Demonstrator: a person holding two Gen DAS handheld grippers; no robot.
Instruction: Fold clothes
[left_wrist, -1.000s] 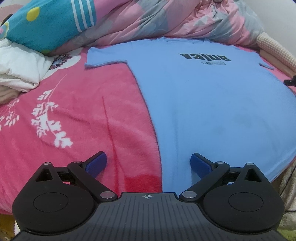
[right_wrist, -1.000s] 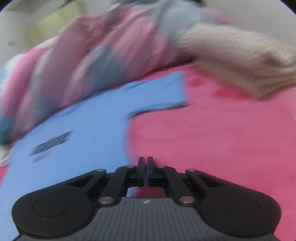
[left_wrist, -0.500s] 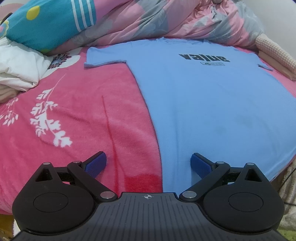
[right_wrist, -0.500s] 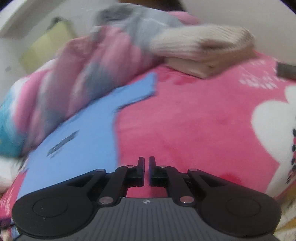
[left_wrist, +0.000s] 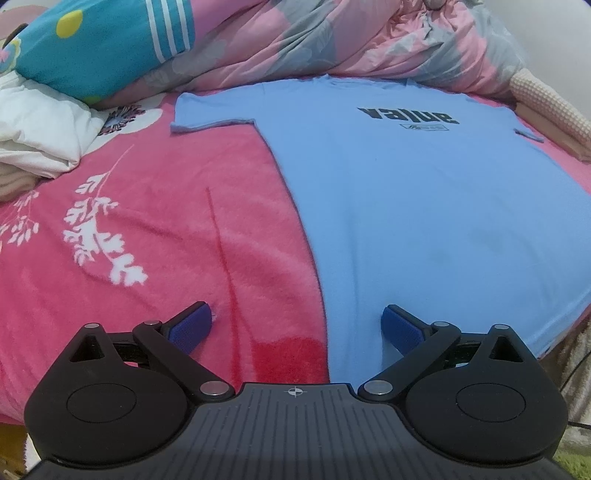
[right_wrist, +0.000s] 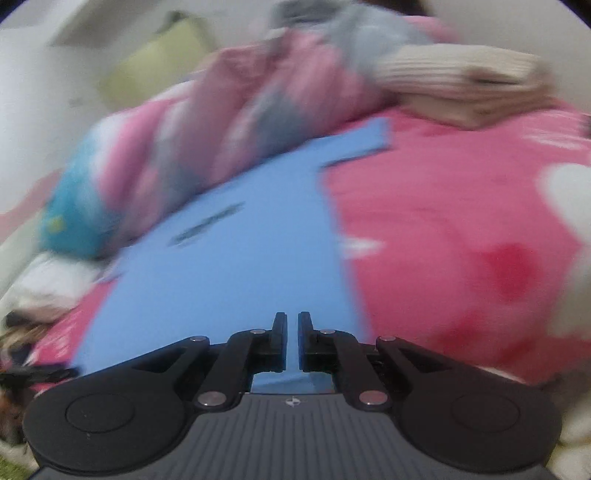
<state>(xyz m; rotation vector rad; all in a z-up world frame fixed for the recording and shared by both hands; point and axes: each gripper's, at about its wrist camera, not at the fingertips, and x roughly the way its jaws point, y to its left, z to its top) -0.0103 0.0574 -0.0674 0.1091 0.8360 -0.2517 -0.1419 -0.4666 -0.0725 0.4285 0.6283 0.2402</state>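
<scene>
T-shirt (left_wrist: 424, 206), light blue and just one, lies spread flat on the pink blanket (left_wrist: 166, 236) that covers the bed, its black "value" print reading upside down from our left wrist camera; we count two short sleeves, one (left_wrist: 210, 110) stretched out toward the white flower pattern on the blanket and the other (left_wrist: 526, 129) only partly seen at the far edge; the shirt's hem hangs at the near edge of the bed. Our left gripper (left_wrist: 297, 325) has its two blue pads spread wide, one over the bare blanket and one over the shirt's lower corner, with the shirt's side edge running between them; we cannot tell whether the pads touch the cloth. Our right gripper (right_wrist: 291, 341) shows a narrow gap between its jaws, which are opening, and nothing is caught between them; the shirt (right_wrist: 229, 266) lies below and beyond it, though that view is blurred. Around the shirt we count one crumpled pink and grey duvet (left_wrist: 332, 44) piled along its collar side, one teal pillow (left_wrist: 99, 44) with white stripes, one white folded bundle (left_wrist: 40, 136) at the blanket's edge, and one cream knitted garment (right_wrist: 461, 81) folded just beyond the far sleeve; nothing lies on the shirt itself.
</scene>
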